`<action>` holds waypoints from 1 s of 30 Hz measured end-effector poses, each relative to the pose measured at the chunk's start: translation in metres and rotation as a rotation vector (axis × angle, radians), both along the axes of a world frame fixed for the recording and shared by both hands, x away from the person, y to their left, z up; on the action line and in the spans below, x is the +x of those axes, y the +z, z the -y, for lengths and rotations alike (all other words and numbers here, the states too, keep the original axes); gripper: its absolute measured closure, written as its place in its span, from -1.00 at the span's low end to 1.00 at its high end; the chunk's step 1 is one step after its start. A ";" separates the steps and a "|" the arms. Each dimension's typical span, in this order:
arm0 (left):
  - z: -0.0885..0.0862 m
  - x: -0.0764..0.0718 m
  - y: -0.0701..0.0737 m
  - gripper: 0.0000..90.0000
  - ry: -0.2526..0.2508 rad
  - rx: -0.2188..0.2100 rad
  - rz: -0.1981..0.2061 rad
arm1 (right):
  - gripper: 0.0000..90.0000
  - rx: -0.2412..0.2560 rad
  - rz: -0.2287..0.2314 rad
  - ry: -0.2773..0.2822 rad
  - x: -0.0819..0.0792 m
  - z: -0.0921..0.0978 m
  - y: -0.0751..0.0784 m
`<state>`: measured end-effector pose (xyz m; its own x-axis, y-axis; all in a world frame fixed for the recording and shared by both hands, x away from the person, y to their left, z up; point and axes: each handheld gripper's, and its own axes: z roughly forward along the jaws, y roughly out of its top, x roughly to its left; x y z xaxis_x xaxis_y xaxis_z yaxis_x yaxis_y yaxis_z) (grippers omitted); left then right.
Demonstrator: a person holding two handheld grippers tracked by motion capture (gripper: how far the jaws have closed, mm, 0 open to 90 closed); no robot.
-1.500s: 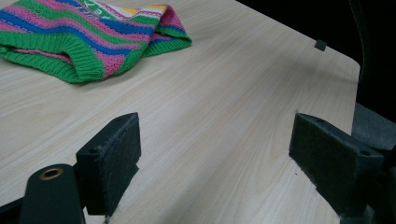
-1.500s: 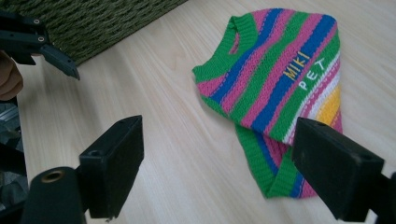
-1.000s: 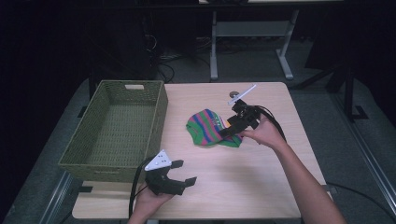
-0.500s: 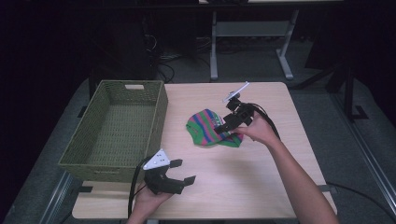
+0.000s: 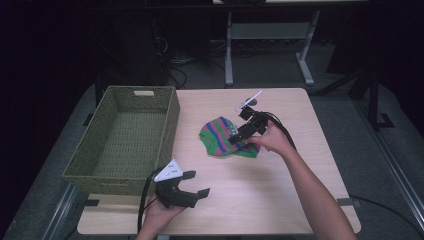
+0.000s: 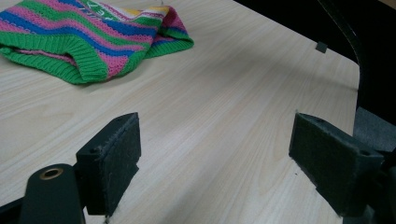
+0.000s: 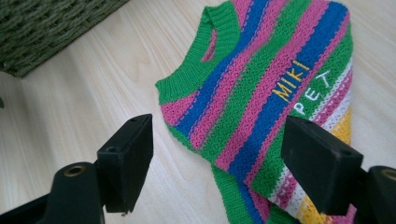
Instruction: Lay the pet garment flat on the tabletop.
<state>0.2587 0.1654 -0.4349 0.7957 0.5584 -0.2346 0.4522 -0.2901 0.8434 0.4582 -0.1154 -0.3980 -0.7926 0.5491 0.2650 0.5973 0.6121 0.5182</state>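
- A small knitted striped sweater (image 5: 222,138) in green, pink and blue lies flat near the middle of the light wooden desk (image 5: 280,180), a little toward the far edge, just beside the woven olive-green rectangular basket (image 5: 125,137) but not touching it.
- Its long axis runs roughly left to right across the desk, slightly slanted; from the right gripper view the green ribbed neck opening faces the basket side, and yellow letters "MIKI" sit on a blue stripe.
- The stripes (image 7: 261,93) run along the garment's length.
- The right gripper (image 5: 240,134) hangs low over the sweater's right end, tilted down and toward the basket, its jaws spread wide with nothing between them; whether they touch the knit I can't make out.
- The right forearm reaches diagonally in from the near right corner, hand wrapped round the handle.
- The left gripper (image 5: 192,185) sits low at the near edge, close to the basket's near corner, pointing right along the desk, jaws parted and empty, the sweater (image 6: 88,42) well ahead of it.
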 end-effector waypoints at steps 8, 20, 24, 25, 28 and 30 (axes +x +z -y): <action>-0.001 0.001 0.001 -0.64 0.003 0.002 0.002 | -0.43 -0.026 -0.022 -0.023 0.007 -0.003 -0.013; -0.002 0.002 0.000 -0.64 0.007 -0.003 0.002 | -0.28 -0.034 -0.013 -0.052 0.013 -0.008 -0.019; -0.001 0.001 0.000 -0.64 0.006 -0.003 -0.002 | -0.27 -0.047 -0.011 -0.052 0.014 -0.009 -0.022; -0.001 0.001 0.000 -0.64 0.005 -0.001 -0.002 | -0.26 -0.052 -0.013 -0.058 0.014 -0.010 -0.024; -0.002 0.001 0.000 -0.64 0.005 -0.006 -0.002 | -0.26 -0.057 -0.016 -0.068 0.016 -0.010 -0.027; -0.002 0.001 0.001 -0.64 0.005 -0.007 -0.002 | -0.26 -0.063 -0.014 -0.073 0.017 -0.010 -0.029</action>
